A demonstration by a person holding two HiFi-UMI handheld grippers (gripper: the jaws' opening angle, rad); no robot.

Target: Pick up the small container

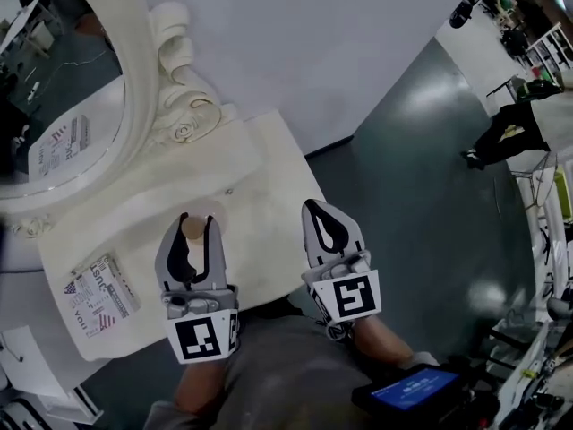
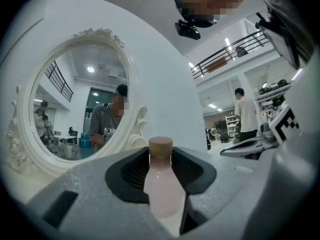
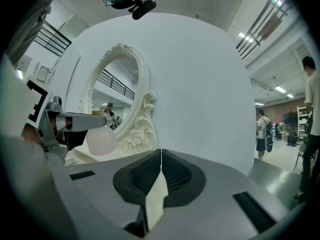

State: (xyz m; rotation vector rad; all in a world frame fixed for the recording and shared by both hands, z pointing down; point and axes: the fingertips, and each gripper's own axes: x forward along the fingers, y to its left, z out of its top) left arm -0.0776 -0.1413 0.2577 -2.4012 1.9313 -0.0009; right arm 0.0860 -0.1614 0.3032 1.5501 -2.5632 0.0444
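The small container (image 2: 162,184) is a pale pink bottle with a tan round cap (image 1: 192,227). My left gripper (image 1: 192,228) is shut on it, the dark pads pressing its sides just below the cap. In the left gripper view the bottle stands upright between the jaws of that gripper (image 2: 162,176). From the right gripper view its rounded body (image 3: 101,140) hangs under the left gripper (image 3: 65,124), low over the table; I cannot tell whether it touches. My right gripper (image 1: 315,210) is shut and empty, its tips (image 3: 160,164) meeting, beside the left one over the table's front corner.
The cream dressing table (image 1: 260,177) carries an ornate oval mirror (image 1: 72,106) at the back left and a printed packet (image 1: 100,296) at the front left. Grey floor lies to the right. A phone (image 1: 414,390) sits by my lap. People stand far off (image 1: 506,133).
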